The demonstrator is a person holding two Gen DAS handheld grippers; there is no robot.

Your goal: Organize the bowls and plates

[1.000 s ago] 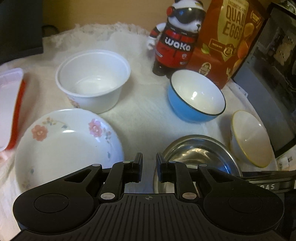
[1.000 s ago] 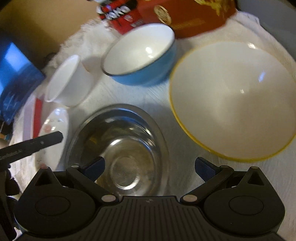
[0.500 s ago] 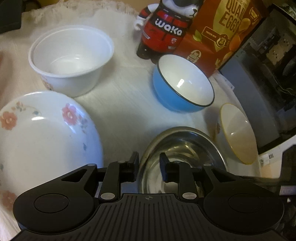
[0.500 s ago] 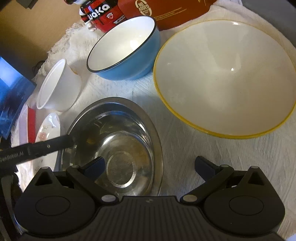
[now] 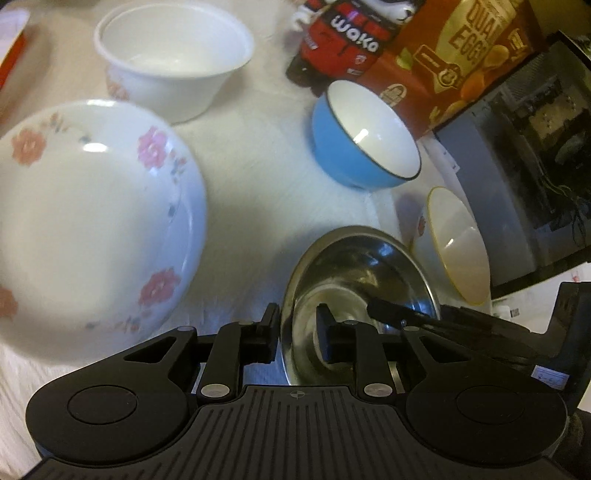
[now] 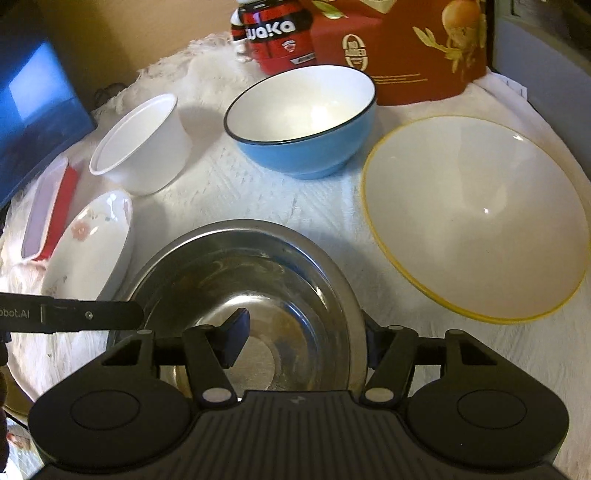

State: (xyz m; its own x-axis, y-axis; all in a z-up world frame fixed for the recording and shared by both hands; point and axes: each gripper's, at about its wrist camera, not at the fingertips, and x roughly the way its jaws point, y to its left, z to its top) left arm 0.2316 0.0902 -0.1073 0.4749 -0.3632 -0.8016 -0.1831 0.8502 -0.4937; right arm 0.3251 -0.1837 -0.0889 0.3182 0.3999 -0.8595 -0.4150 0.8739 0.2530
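- The right gripper (image 6: pixel 299 338) is straddling the near right rim of the steel bowl (image 6: pixel 258 280): one finger is sitting inside the bowl, the other outside against the wall, so the jaws are bracketing the rim at a middling width; whether they are actually pressing on the metal, I cannot tell.
- The left gripper (image 5: pixel 297 332) is sitting at the steel bowl's (image 5: pixel 354 280) left rim, its jaws narrowed to a small gap with the rim between them; one finger is lying outside, one inside. Firm contact is not clear.
- The bowl is standing on the white cloth of the table (image 6: pixel 280 199), directly in front of both grippers.
- Just right of it, the yellow-rimmed bowl (image 6: pixel 476 218) is resting close beside the steel one.
- Behind them, the blue bowl (image 6: pixel 303 122) is standing upright.
- To the left, the flowered plate (image 5: pixel 92 221) is lying near the steel bowl, and the white plastic bowl (image 5: pixel 173 59) is standing behind the plate.
- At the back, a red toy figure (image 6: pixel 277 33) and a red box (image 6: pixel 413 48) are standing side by side.
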